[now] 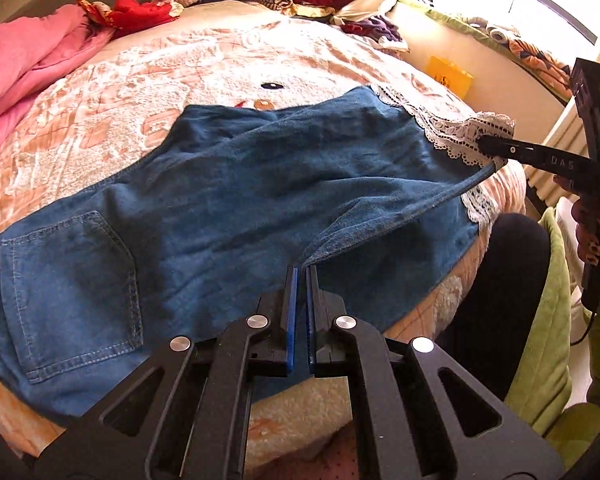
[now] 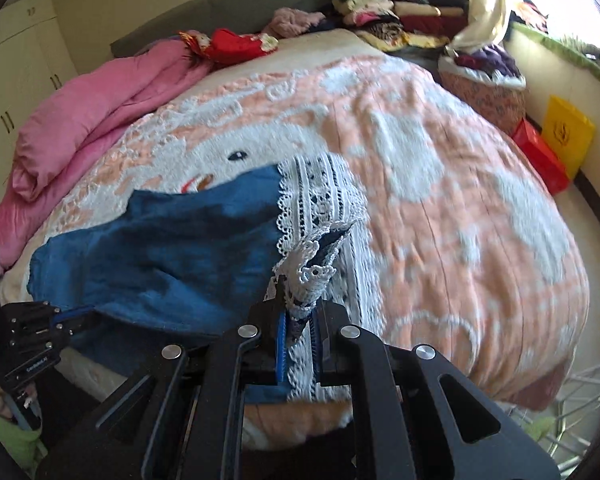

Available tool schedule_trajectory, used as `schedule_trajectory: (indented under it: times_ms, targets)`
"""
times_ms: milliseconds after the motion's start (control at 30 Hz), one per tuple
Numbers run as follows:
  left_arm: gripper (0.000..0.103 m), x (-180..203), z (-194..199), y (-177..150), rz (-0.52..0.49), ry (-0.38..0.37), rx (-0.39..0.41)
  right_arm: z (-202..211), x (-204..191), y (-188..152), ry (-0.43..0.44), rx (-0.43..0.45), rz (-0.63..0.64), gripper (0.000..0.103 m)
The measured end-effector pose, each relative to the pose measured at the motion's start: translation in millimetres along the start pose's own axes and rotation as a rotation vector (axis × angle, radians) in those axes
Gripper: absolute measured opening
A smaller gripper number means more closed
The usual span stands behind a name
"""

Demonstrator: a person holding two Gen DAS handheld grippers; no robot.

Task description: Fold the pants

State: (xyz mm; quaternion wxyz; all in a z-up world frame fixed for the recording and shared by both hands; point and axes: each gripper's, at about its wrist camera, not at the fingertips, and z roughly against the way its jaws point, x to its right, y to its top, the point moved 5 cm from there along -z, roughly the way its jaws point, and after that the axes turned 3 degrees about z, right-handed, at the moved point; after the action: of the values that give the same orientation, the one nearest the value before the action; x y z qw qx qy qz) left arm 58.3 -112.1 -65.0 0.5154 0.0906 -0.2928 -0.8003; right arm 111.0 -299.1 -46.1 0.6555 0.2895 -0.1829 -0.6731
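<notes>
Lying flat on the bed (image 1: 148,80), the pants (image 1: 228,192) extend from 9 o'clock to 3 o'clock. Left gripper (image 1: 302,280) pinches the near hem at 6 o'clock; right gripper (image 2: 298,320) pinches the lace cuff (image 2: 320,216) at 3 o'clock.

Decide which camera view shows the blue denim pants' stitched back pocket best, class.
The left wrist view: the stitched back pocket lies whole and flat on the blue denim pants. The right wrist view shows only the lace-trimmed leg end; the pocket is out of sight.
</notes>
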Motion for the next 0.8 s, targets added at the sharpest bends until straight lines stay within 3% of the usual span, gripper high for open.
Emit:
schedule_trajectory:
  times_ms: [233, 433, 800]
  targets:
    - [0.0, 8.2, 3.2, -7.0, -0.048, 0.014, -0.012, -2.4, 10.7, -20.9, 0.035, -0.043, -0.047, 0.009]
    - [0.0, 10.8, -4.2, -11.7, -0.06, 0.01, -0.04, -18.0, 18.5, -38.2, 0.012, -0.111, -0.065, 0.009]
    - [0.0, 11.0, -7.9, -15.2, -0.068, 0.001, -0.054, -12.8, 23.3, -49.9, 0.011, -0.128, -0.068, 0.009]
